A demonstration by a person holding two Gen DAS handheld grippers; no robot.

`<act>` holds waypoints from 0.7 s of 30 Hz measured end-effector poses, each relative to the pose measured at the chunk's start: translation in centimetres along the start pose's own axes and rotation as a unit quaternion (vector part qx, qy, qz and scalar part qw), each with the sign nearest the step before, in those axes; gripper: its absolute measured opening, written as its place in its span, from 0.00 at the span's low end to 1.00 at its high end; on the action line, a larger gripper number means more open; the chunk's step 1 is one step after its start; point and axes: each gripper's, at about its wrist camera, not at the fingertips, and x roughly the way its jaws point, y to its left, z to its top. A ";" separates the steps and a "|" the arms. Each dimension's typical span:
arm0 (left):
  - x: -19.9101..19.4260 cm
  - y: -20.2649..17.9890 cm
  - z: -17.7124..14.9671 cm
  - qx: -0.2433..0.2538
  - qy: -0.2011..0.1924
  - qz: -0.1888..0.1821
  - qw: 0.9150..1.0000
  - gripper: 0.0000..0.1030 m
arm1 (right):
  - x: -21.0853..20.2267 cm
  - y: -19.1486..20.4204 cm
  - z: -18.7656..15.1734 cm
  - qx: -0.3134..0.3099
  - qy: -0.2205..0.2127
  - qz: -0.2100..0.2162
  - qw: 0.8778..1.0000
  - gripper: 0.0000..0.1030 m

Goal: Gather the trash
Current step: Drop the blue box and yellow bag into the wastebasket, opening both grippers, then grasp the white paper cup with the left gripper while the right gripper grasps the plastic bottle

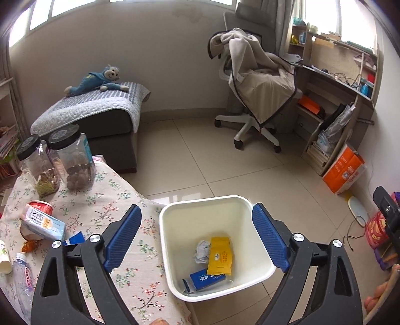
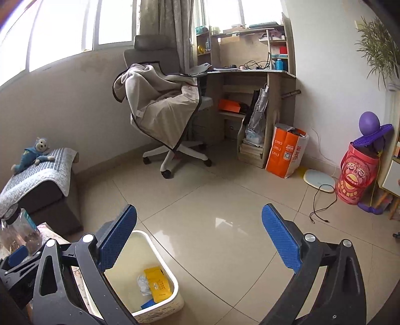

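Floral-cloth worktop point(image 1: 105, 215) carries remaining trash: a light-blue carton point(image 1: 43, 223). White plastic bin point(image 1: 175, 280) beside it holds three items. Left gripper point(image 1: 197, 237) and right gripper point(image 2: 200, 237) fingers released, empty. Between drops; next, likely grasp carton.

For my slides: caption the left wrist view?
Open left gripper above white plastic bin holding yellow packet and blue carton.

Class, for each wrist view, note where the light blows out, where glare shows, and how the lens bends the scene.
Left wrist: windows blown out, floor glare by the white bin, dark vignetted corners. Right wrist: overexposed windows, floor tile glare, wall edges bowed by fisheye.
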 end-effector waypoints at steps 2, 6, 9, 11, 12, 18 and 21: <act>-1.1 1.5 0.0 -0.005 -0.018 0.016 1.000 0.90 | -0.5 1.4 -0.3 -0.017 -0.002 0.006 1.000 0.93; -3.4 4.7 0.0 -0.012 -0.051 0.052 0.997 0.92 | -2.0 4.8 -1.0 -0.055 -0.011 0.024 0.998 0.93; -4.9 7.1 -0.3 -0.021 -0.065 0.066 0.995 0.93 | -3.3 7.4 -1.5 -0.078 -0.015 0.042 0.996 0.93; -5.6 8.7 -0.6 -0.028 -0.071 0.080 0.994 0.93 | -4.0 9.2 -1.9 -0.093 -0.016 0.054 0.994 0.93; -5.9 9.5 -0.8 -0.032 -0.072 0.087 0.993 0.93 | -4.3 10.1 -2.1 -0.100 -0.017 0.060 0.993 0.93; -7.5 14.9 -2.1 -0.060 -0.080 0.127 0.987 0.93 | -6.8 15.3 -3.6 -0.150 -0.037 0.088 0.984 0.93; -7.9 17.5 -2.4 -0.072 -0.063 0.142 0.985 0.93 | -7.6 17.4 -4.2 -0.160 -0.034 0.105 0.981 0.93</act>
